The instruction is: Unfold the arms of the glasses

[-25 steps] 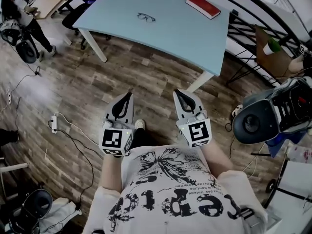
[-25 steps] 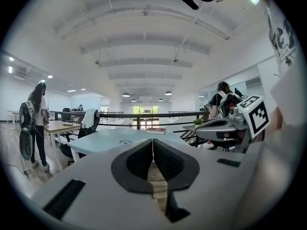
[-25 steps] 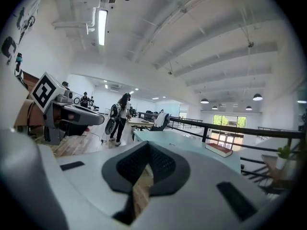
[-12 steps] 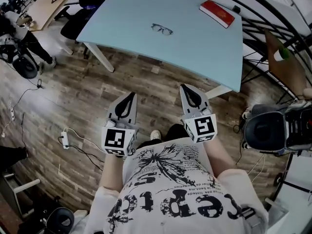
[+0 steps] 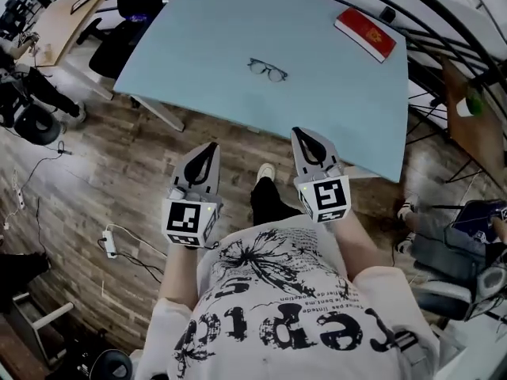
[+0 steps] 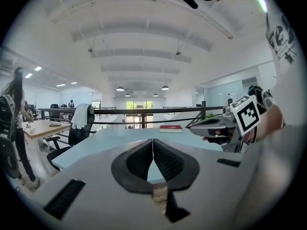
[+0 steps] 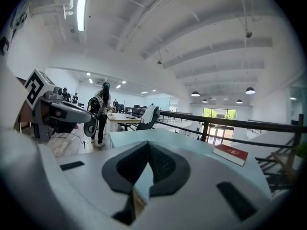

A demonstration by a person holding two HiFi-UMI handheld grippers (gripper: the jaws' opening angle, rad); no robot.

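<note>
Pale blue surface with dark-rimmed glasses lying near its middle, well apart from the left tongs and right tongs. Both are pressed together, empty. Unfolding appears not yet begun.

We see matt grey plastic on the left gripper and right gripper, a smooth matt table, a wood-plank floor.

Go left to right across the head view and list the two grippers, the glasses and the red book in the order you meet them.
left gripper → glasses → right gripper → red book
</note>
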